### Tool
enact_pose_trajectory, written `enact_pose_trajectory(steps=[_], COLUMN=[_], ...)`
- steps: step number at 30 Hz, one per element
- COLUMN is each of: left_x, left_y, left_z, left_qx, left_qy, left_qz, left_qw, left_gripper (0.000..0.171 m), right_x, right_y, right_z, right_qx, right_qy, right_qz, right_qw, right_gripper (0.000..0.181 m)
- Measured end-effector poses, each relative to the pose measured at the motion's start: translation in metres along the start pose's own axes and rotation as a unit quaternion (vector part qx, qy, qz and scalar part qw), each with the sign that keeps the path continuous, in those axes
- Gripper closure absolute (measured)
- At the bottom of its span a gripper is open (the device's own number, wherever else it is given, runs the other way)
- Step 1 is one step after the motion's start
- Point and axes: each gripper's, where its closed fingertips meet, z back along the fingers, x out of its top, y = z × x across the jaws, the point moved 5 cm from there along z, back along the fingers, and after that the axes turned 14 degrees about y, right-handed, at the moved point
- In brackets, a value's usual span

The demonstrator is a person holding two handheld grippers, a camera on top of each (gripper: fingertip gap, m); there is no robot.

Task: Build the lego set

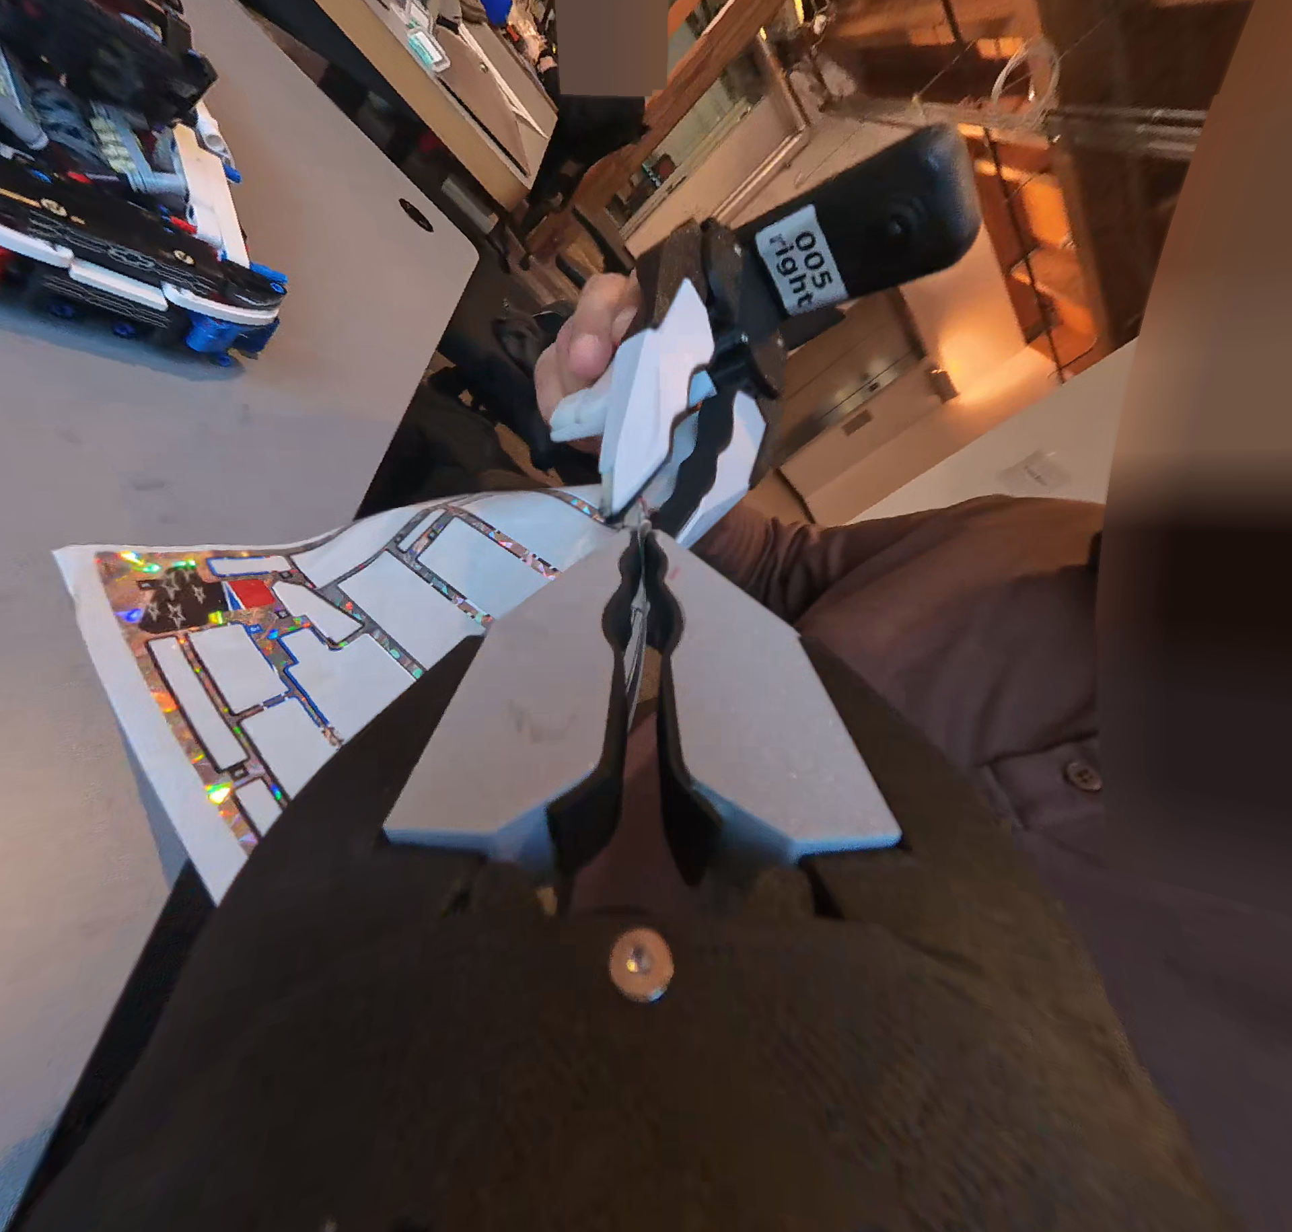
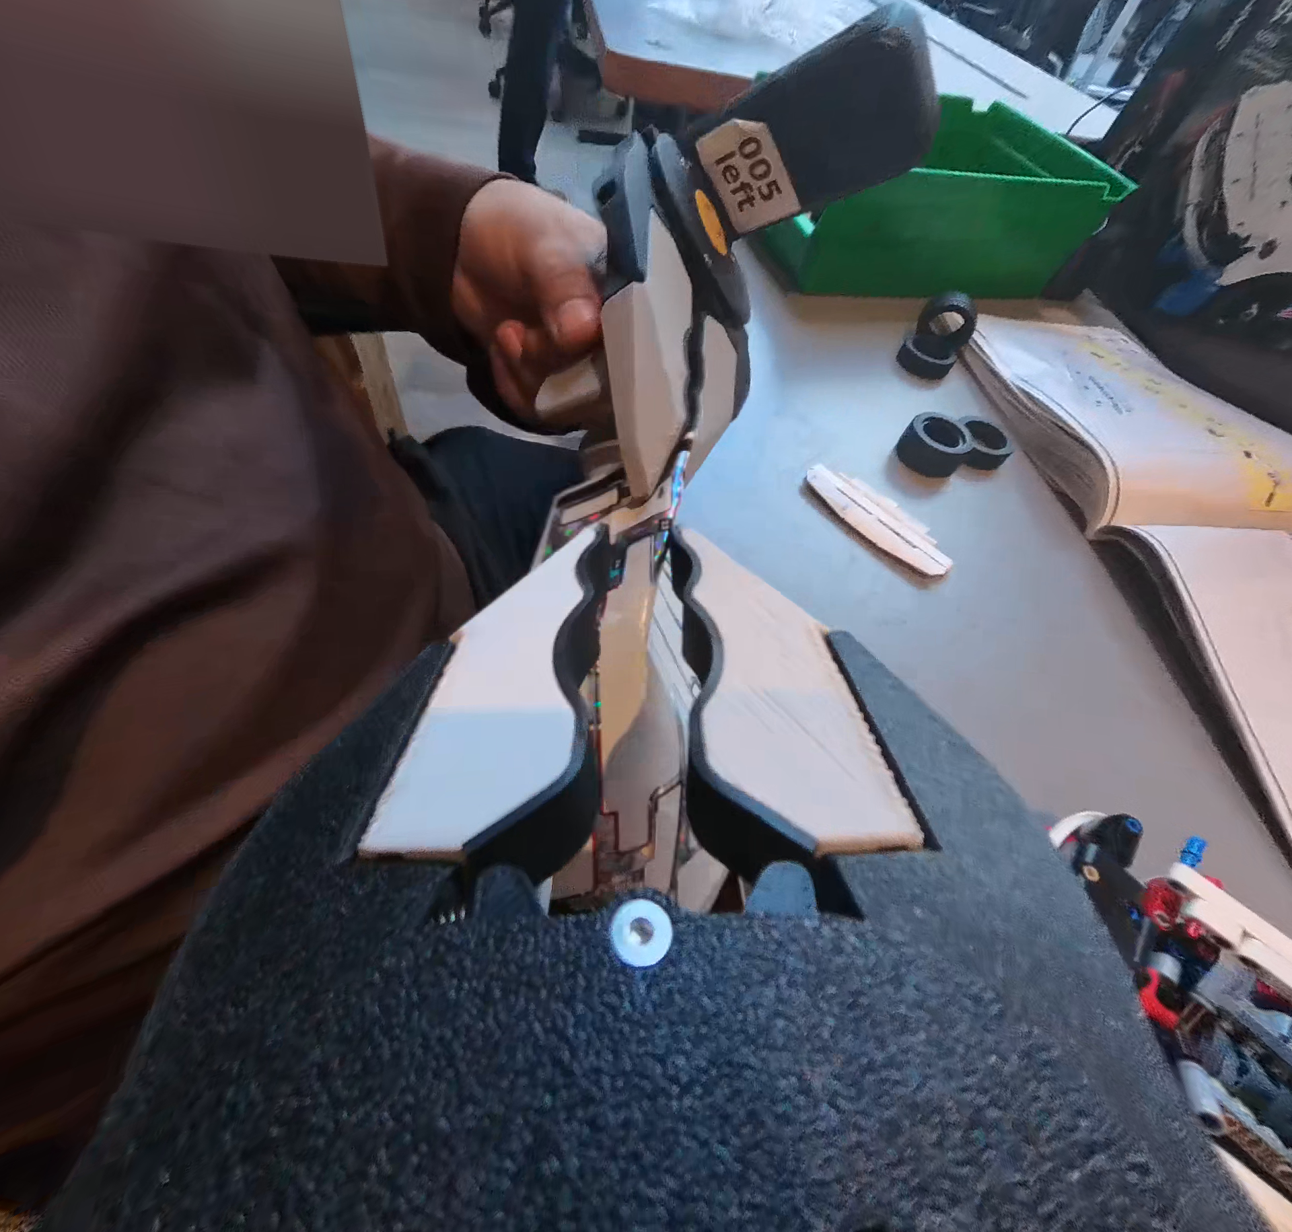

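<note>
Holding a shiny sticker sheet (image 1: 293, 646) up over the grey table (image 1: 210, 429); left gripper (image 1: 640, 541) squeezing almost closed on one edge of the sheet, with only a thin gap showing between the two fingers; right gripper (image 1: 622, 510) coming in from 12 o'clock in the left wrist view, tips pinched together on the same edge, right up against the left one's tips; sheet spreading out toward 9 o'clock, with most sticker spots peeled and white, and a dark star sticker and a red one sitting near its far corner.

Seeing the same pinch in the right wrist view: right gripper (image 2: 640, 534) closing on the sheet (image 2: 629, 639), left gripper (image 2: 664, 492) meeting it from 12 o'clock, hand (image 2: 531, 296) wrapping its handle.

Resting at 10 o'clock in the left view, well apart: black, white and blue lego car (image 1: 119, 206); lying at 2 o'clock in the right view: black tyres (image 2: 951, 440), flat white piece (image 2: 877, 520), open booklet (image 2: 1132, 429), green bin (image 2: 965, 213).
</note>
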Motion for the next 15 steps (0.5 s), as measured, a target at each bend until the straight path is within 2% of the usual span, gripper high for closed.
enact_pose_trajectory(steps=[4, 7, 10, 12, 15], left_x=[-0.005, -0.006, -0.003, -0.001, -0.003], left_y=[0.001, -0.002, -0.005, -0.014, -0.023], left_z=[-0.002, -0.001, 0.009, 0.013, 0.010], left_qx=[-0.016, -0.017, 0.076, 0.130, 0.220], left_qy=[-0.007, -0.011, 0.001, 0.030, 0.104], left_qz=[0.023, 0.004, -0.095, -0.178, -0.309], left_qw=[1.000, 1.000, 0.993, 0.975, 0.919], left_gripper=[0.171, 0.171, 0.156, 0.150, 0.145], right_x=[-0.003, -0.006, -0.009, -0.009, -0.010], right_y=[0.003, 0.002, 0.000, 0.000, -0.001], right_z=[-0.004, -0.008, -0.012, -0.013, -0.014], right_qx=[0.010, 0.063, 0.127, 0.164, 0.204], right_qy=[0.009, 0.004, -0.011, -0.023, -0.028], right_qz=[-0.008, -0.062, -0.117, -0.148, -0.177], right_qw=[1.000, 0.996, 0.985, 0.975, 0.962], right_gripper=[0.171, 0.180, 0.181, 0.181, 0.181])
